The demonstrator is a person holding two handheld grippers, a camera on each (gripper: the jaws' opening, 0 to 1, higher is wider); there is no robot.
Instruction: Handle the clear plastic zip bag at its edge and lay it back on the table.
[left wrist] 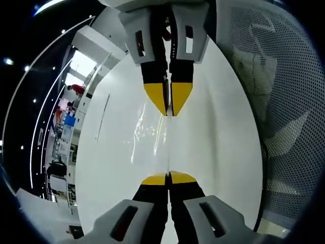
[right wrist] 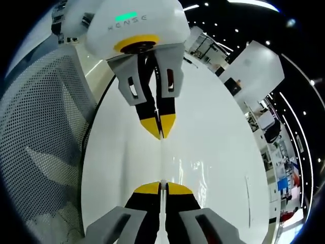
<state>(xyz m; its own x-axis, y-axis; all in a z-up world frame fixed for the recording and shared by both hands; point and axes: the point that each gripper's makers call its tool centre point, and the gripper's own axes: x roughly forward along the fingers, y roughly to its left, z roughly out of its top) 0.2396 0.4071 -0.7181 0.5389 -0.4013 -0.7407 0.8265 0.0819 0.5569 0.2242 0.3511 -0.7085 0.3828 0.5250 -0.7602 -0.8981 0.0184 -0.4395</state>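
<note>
White bench [left wrist: 213, 127], glossy, mesh chair beside it. Left claw [left wrist: 168, 178]: clenched on clear zip bag [left wrist: 152, 132] edge. Right claw [right wrist: 161, 187]: clenched on opposite edge. Bag stretched between them, seemingly above mid-bench. Lower level and taut, then release both together.

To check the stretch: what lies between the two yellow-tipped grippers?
In both views, only the clear plastic zip bag spans from left gripper to right gripper, above the white table.
</note>
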